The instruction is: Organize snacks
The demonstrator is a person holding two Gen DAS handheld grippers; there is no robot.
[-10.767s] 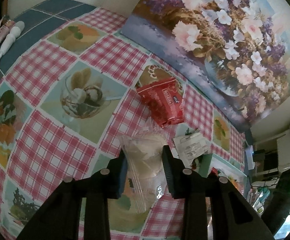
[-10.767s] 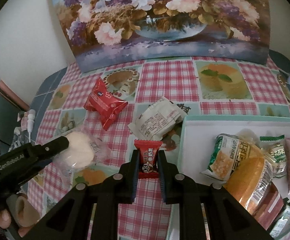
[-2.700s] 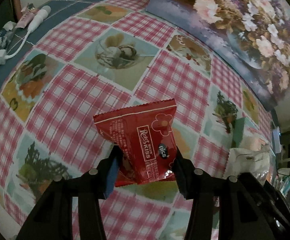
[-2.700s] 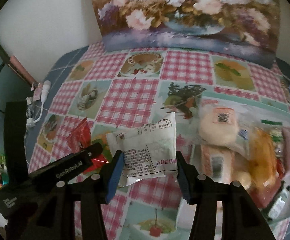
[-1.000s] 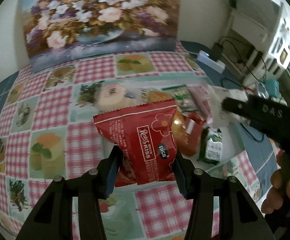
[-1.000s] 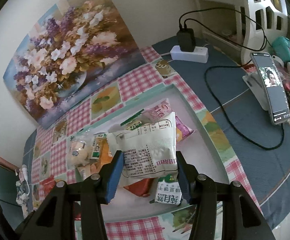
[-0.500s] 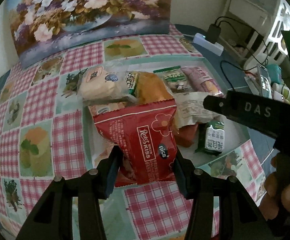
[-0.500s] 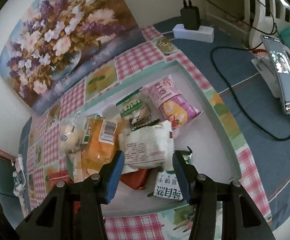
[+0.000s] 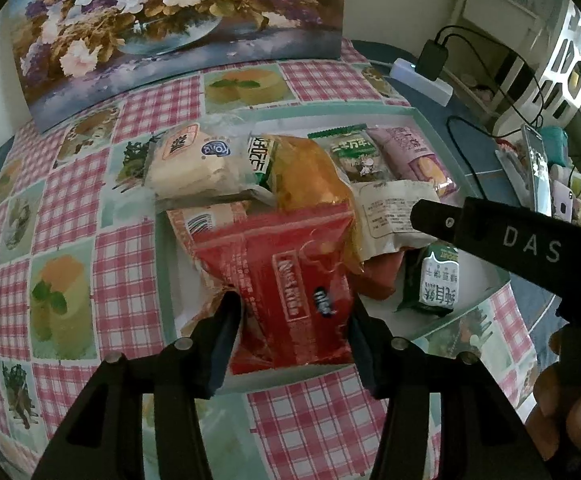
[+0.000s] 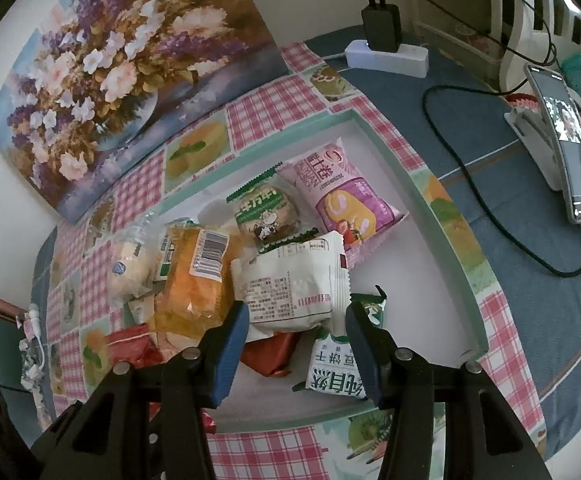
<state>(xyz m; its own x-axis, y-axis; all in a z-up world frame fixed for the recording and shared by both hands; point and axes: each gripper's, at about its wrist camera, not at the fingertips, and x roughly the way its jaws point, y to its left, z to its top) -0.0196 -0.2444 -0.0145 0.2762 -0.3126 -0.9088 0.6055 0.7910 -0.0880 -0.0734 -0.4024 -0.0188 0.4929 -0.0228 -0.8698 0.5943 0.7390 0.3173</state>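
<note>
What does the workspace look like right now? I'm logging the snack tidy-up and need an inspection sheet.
Surface: table under a checked tablecloth printed with desserts.
Job's things: white tray piled with snacks; red snack packet at its near edge, white packet atop the pile, pink packet and green-and-white packet beside it.
Clutter: phone on a stand.
Grippers: left tool opening, red packet between its fingers; right tool open around the white packet's end, pads apart from it.
Cables: black cable across the table; power strip with charger.
Surroundings: flower painting against the wall.
</note>
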